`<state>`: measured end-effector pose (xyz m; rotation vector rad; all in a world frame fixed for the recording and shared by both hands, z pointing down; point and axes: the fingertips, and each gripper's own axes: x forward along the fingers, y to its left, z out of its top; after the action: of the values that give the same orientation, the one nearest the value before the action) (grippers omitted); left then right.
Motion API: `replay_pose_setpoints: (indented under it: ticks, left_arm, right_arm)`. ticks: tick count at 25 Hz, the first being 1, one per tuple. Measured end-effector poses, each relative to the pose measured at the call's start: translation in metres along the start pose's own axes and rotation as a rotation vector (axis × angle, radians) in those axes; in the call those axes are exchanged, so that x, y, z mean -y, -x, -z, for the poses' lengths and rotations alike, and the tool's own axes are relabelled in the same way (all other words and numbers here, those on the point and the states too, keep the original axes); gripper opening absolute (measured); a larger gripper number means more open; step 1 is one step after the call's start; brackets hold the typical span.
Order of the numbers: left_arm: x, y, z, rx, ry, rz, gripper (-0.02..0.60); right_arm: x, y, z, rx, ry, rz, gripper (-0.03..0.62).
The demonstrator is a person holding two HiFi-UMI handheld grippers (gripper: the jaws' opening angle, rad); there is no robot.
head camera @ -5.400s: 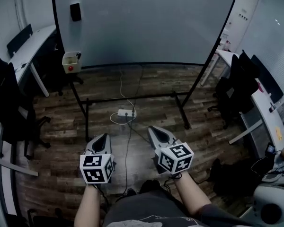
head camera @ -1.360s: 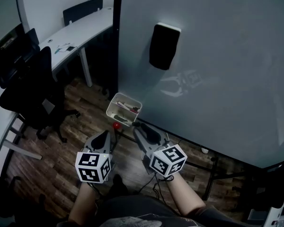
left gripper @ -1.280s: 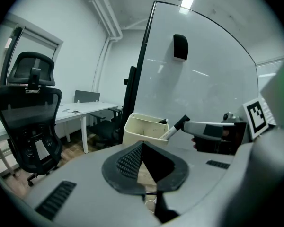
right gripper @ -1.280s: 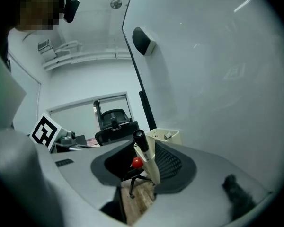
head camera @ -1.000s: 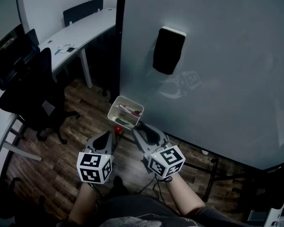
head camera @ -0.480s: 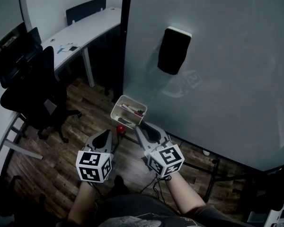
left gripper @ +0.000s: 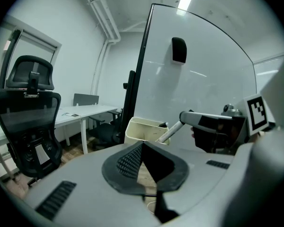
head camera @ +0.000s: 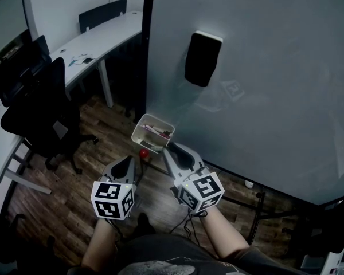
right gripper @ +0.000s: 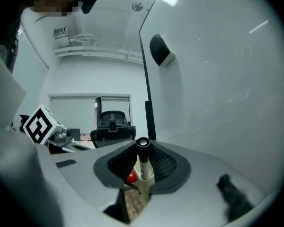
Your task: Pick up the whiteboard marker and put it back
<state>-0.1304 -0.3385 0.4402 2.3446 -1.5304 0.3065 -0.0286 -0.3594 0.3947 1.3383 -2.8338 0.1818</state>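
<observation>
A large white whiteboard in a black frame [head camera: 264,96] fills the right and far side. High on its face sits a black block eraser [head camera: 203,59]. Lower down, by the board's left edge, a small cream plastic box [head camera: 153,133] sits against it, with a red round object [head camera: 143,153] just below.

The right gripper [head camera: 173,149] reaches the box's near rim. Its jaws have just been closing, and a slim white whiteboard marker with a dark end [right gripper: 143,162] stands between them, its lower end in the box. The left gripper [head camera: 126,161] is just left of the right one, short of the box.

Left of the board stands a long white desk [head camera: 97,36]. Nearer is a black office chair [head camera: 34,107], on a brown wood-plank floor [head camera: 63,199].
</observation>
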Motion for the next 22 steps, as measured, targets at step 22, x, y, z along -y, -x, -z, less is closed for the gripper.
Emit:
replay_pose_setpoints:
  ticks: [22]
  left_arm:
    - [0.087, 0.101, 0.012, 0.106, -0.041, 0.006, 0.012]
  right_arm:
    - [-0.054, 0.133, -0.038, 0.145, 0.018, -0.036, 0.089]
